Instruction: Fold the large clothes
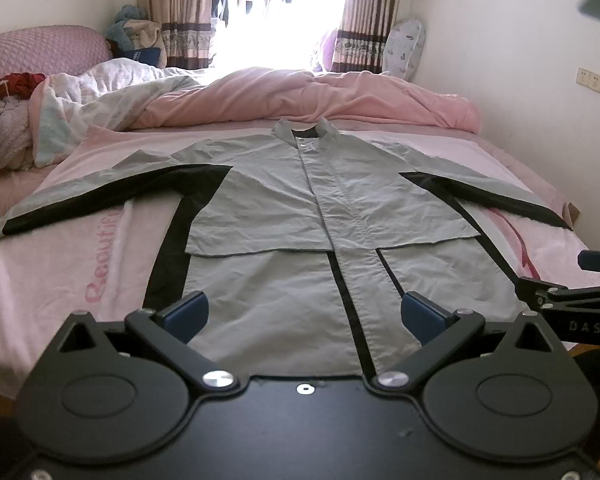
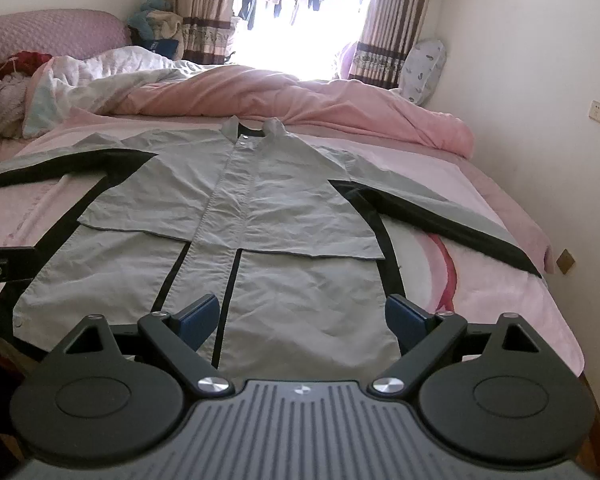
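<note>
Both wrist views look from the bed's foot along a spread jacket (image 1: 300, 208) toward the window (image 1: 276, 8) at upper centre. The left wrist view sits slightly leftward, catching the right gripper (image 1: 580, 280) at its right edge.

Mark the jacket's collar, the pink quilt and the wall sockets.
Jacket collar (image 1: 305, 130), left wrist view: on the dark inside of the neck opening.
Pink quilt (image 2: 300, 100), right wrist view: on its rumpled middle.
Wall sockets (image 1: 596, 83), left wrist view: on the middle plate.
</note>
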{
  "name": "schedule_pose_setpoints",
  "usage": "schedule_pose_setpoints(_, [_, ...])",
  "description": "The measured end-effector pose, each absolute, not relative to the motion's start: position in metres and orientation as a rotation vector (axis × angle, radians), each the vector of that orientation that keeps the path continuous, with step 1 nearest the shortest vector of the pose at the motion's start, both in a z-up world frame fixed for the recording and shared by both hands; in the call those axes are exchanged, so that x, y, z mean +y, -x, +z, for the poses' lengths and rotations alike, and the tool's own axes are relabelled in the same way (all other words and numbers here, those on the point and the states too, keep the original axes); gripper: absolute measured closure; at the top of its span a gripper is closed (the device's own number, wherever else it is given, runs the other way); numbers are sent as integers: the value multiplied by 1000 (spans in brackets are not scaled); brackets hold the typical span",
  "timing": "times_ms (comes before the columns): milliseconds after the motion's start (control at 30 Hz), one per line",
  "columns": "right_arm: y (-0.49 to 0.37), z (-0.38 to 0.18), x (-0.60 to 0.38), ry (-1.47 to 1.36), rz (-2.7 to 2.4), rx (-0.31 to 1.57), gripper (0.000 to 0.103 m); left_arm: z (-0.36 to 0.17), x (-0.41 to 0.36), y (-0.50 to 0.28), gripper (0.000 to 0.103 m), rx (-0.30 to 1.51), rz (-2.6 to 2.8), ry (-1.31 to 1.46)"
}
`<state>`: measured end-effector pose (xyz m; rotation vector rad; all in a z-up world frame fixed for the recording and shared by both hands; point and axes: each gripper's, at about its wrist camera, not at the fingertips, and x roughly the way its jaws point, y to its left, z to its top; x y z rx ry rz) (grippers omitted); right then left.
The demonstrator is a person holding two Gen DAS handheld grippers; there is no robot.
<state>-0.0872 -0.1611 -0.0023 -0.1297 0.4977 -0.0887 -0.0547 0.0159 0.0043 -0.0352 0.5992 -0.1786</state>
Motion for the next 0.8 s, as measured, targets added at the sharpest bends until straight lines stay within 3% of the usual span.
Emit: schedule_pose_setpoints(800, [84, -13, -154, 162, -91, 506, 0, -7, 12, 46, 0, 635, -191, 35])
